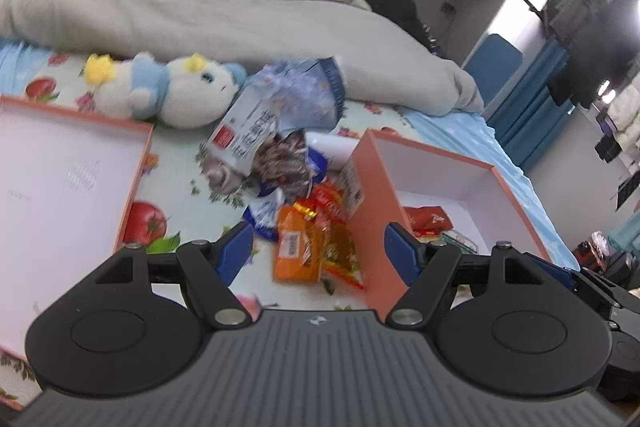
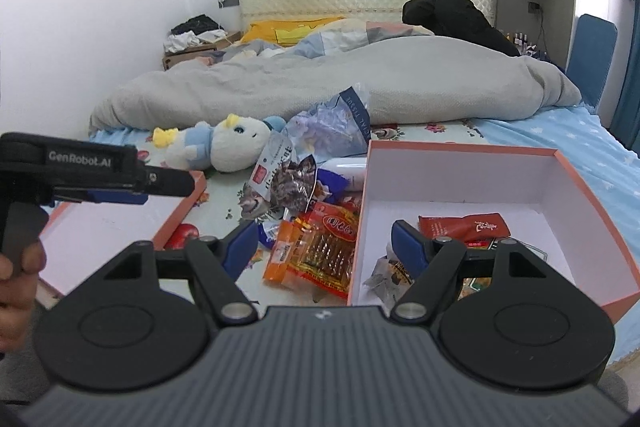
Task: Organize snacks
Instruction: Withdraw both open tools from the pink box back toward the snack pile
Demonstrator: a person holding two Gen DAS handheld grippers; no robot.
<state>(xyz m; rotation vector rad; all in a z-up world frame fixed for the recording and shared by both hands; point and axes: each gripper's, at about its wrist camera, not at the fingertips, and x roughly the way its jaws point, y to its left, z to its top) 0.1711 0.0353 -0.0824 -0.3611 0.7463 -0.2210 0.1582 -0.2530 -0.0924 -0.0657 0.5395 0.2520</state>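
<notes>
Orange snack packet point(image 1: 298, 247) lies flat on bed point(image 1: 184, 187), just beside outer left wall of peach box point(image 1: 374, 195), at near edge of snack pile point(image 1: 280, 167). Sits straight ahead of left hand-held gripper point(image 1: 318, 247), framed between spread fingers; nothing pinched. Long axis runs away from gripper, roughly along its pointing line, label end nearest. Right hand-held gripper point(image 2: 324, 247) also wide and empty, straddling box wall; packet ahead-left of it. Left judged nearer, better lined up.
</notes>
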